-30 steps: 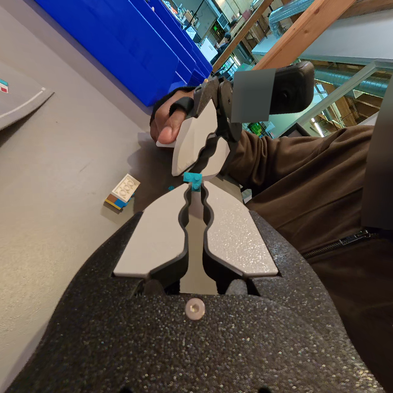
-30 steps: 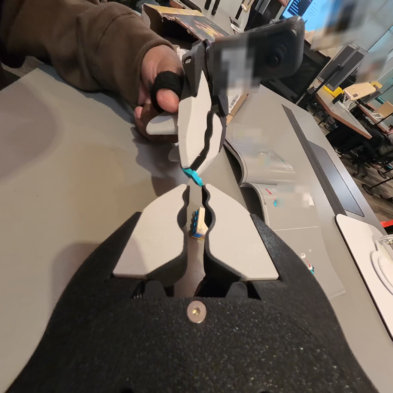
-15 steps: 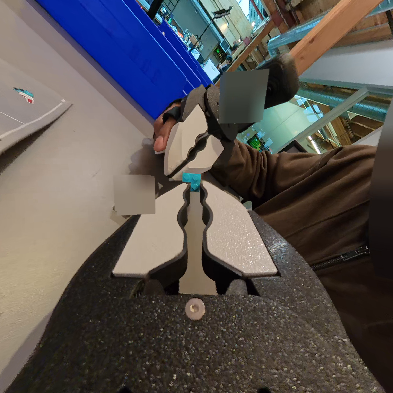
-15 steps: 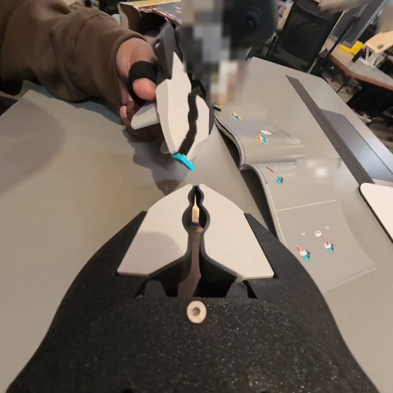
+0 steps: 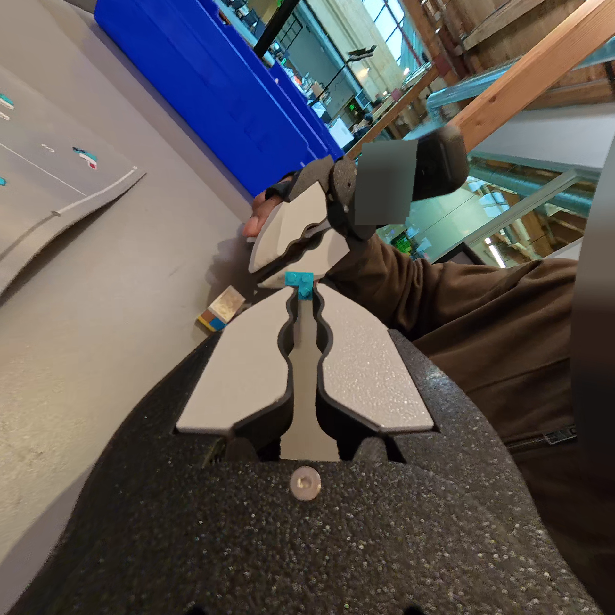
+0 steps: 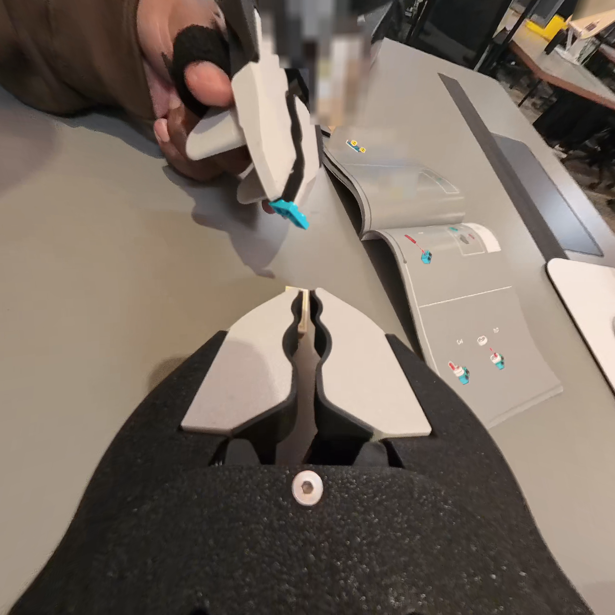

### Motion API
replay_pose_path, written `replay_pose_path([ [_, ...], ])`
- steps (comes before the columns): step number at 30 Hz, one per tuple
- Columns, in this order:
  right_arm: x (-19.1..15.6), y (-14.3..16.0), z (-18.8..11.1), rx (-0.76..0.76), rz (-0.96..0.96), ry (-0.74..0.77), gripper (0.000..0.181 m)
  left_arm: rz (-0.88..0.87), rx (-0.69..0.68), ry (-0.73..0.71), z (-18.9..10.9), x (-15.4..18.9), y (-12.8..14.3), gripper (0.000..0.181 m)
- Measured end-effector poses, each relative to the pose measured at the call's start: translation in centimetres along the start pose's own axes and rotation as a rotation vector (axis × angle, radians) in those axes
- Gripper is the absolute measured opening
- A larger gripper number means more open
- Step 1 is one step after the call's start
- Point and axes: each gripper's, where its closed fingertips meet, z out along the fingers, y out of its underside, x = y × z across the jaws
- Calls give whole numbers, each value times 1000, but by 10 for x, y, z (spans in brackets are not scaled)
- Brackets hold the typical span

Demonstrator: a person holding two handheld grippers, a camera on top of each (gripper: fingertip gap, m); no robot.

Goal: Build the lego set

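Note:
My left gripper is shut on a small teal L-shaped plate at its fingertips, held above the grey table. It also shows in the right wrist view, with the teal plate sticking out of its tips. My right gripper has its fingers almost together and holds nothing. In the left wrist view the right gripper points at the teal plate, just beyond it. A small brick assembly with a white top and brown, blue and yellow layers sits on the table below; a cream sliver of it shows between the right fingers.
An open instruction booklet lies on the table to the right of the grippers, and also shows in the left wrist view. Blue bins stand along the table's far side. A white tray is at the right edge. A brown sleeve is close. My hands' fingertips stand some 5 cm from each other.
My right gripper's fingers have closed and it has drawn back from the teal plate. The left gripper keeps the plate and now sits higher and farther away in the right wrist view.

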Motion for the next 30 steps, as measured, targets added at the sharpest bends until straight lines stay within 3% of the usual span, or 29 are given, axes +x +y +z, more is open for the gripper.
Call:
replay_pose_path([
  [8,-2,-30,-1,127,-126,116,19,-125,100,161,2,16,-11,8],
  [17,8,-45,-9,211,-266,301,23,-159,131,182,5,18,-13,8],
  [30,8,-51,-10,271,-299,317,21,-210,181,213,5,23,-17,8],
])
